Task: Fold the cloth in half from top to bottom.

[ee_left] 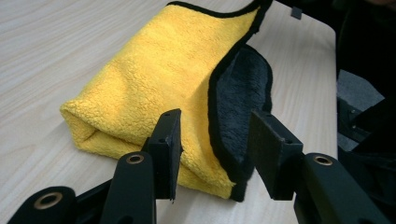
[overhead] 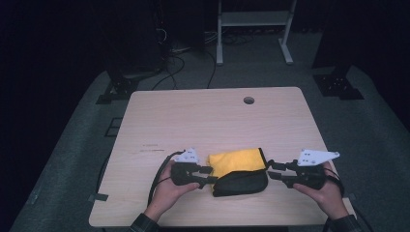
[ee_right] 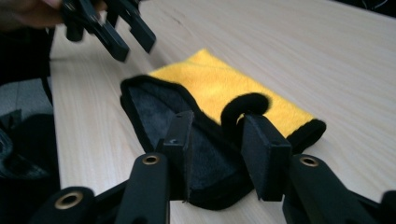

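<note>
A folded towel (overhead: 236,163), yellow on one face and black on the other, lies near the table's front edge. Its black flap (overhead: 241,182) is turned over along the near side. My left gripper (overhead: 212,174) is open at the towel's left end. In the left gripper view the open jaws of the left gripper (ee_left: 215,127) straddle the near corner where the yellow towel (ee_left: 159,74) meets its black edge. My right gripper (overhead: 270,169) is open at the towel's right end. Seen from the right gripper view, that gripper (ee_right: 217,126) hangs over the towel's black side (ee_right: 156,107).
The light wooden table (overhead: 208,116) has a round cable hole (overhead: 248,100) at the back. A white stand (overhead: 254,19) and cables sit on the floor beyond. The left gripper (ee_right: 112,28) shows at the top left of the right gripper view.
</note>
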